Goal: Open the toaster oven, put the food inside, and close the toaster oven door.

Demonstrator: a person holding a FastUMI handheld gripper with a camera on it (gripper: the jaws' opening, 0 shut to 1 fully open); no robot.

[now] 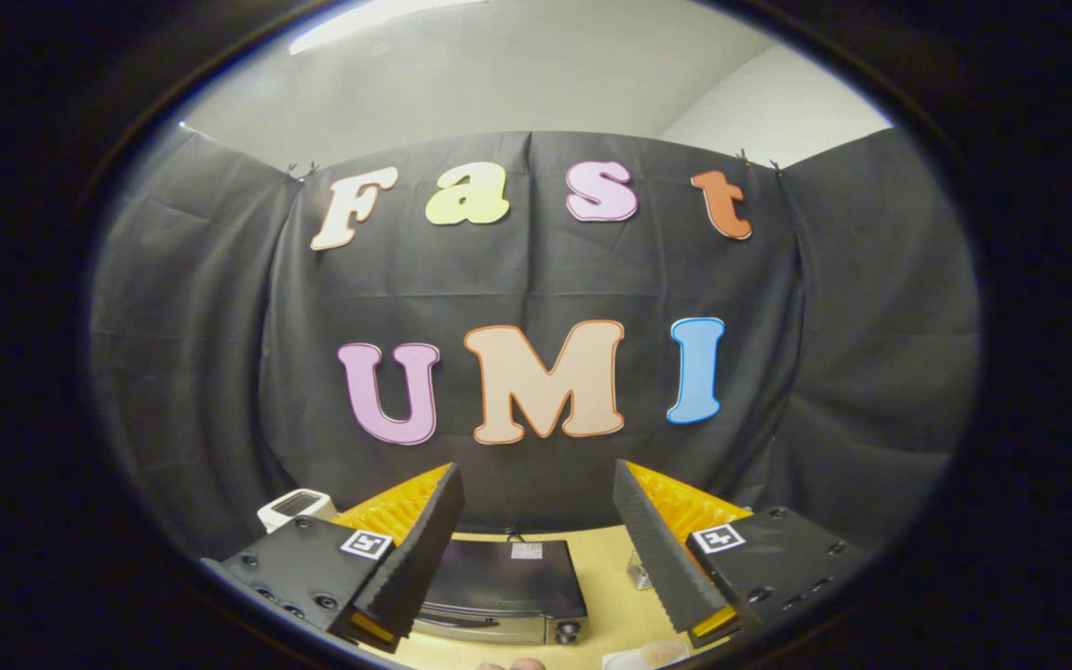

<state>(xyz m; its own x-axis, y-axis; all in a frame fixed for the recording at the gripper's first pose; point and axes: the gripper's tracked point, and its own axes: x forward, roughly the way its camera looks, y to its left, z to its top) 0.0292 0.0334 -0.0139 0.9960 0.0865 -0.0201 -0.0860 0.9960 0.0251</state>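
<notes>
My gripper [536,489] is held high above the table, its two ribbed black fingers [424,549] with orange backs spread wide apart and nothing between them. Far below, between the fingers, the black toaster oven [503,586] sits on the wooden table [606,577]; I see its dark top and the silver front with a knob [566,633]. Its door looks closed. At the near table edge a white plate [643,657] with something pale on it is partly cut off.
A white slotted appliance [297,505] stands behind my left finger. A small shiny object [636,569] lies right of the oven, beside my right finger. Something skin-coloured, perhaps fingertips [517,664], shows at the near edge.
</notes>
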